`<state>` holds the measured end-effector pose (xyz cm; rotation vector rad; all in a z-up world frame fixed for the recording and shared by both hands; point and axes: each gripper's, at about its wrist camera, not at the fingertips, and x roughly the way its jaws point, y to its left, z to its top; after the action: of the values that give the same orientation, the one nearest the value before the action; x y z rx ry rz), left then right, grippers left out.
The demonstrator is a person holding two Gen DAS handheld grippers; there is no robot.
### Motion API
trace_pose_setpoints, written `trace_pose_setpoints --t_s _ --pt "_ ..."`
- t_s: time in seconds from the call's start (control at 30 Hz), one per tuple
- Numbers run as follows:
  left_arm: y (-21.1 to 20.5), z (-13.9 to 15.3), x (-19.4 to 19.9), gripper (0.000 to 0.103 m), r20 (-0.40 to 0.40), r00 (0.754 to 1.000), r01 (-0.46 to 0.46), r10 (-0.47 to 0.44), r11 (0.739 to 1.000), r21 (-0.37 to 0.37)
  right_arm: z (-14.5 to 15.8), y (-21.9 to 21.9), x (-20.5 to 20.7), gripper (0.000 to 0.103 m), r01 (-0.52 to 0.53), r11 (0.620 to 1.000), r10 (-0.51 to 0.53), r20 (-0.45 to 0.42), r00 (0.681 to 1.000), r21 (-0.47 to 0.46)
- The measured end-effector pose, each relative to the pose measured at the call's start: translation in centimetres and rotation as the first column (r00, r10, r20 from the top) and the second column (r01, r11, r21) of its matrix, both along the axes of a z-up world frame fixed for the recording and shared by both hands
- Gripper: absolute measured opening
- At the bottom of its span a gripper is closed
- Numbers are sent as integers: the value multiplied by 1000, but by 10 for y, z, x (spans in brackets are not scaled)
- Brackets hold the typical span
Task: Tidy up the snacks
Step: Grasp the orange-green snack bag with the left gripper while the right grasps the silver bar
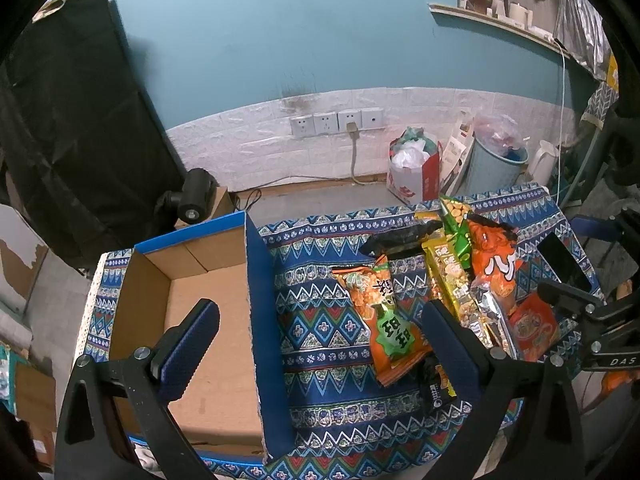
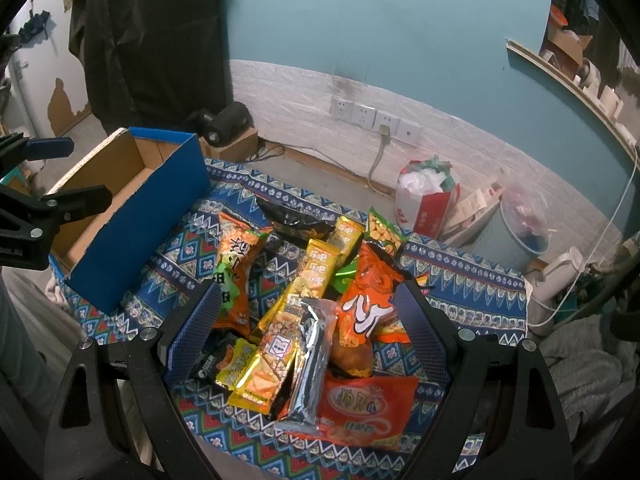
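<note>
1. The right gripper (image 2: 308,312) is hovering over the pile of snack packets (image 2: 304,304) with its jaws wide apart and holding nothing. The packets are overlapping on the patterned cloth (image 2: 460,280), so closing here is likely to catch two at once or only a slippery edge.
2. The silver packet (image 2: 314,360) is lying on top of the yellow packet (image 2: 276,344) and the red packet (image 2: 360,404). Pulling a lower one is likely to drag the others off the cloth's near edge.
3. The left gripper (image 1: 320,340) is waiting with its jaws apart and empty, straddling the blue wall of the cardboard box (image 1: 262,320). Lowering it there risks knocking the box.
4. The box is sitting empty beside the pile, and the orange and green packet (image 1: 384,320) is lying nearest to it.
</note>
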<state>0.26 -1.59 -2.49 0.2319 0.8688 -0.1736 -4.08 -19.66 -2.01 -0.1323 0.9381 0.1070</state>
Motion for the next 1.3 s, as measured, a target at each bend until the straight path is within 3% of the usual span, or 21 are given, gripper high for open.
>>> trace_pose_setpoints --t_s 0.33,0.6,0.97,1.23,1.3 --pt "-14 -39 12 102 -90 995 41 -37 998 48 -20 -11 10 87 41 999 -39 -83 996 23" --pt "-29 -77 23 102 -169 984 63 -51 995 71 -59 -27 18 86 91 994 -78 -206 975 57" --pt "-42 -119 37 102 -293 955 61 -43 997 52 -125 -42 24 68 142 987 -101 -389 916 78" --pt "-45 -139 51 102 -334 942 45 -22 997 61 -151 -44 31 60 138 987 -92 -429 899 77" --pt "-44 -143 56 102 -347 938 33 -14 998 49 -155 -43 34 53 130 989 -86 -438 895 72"
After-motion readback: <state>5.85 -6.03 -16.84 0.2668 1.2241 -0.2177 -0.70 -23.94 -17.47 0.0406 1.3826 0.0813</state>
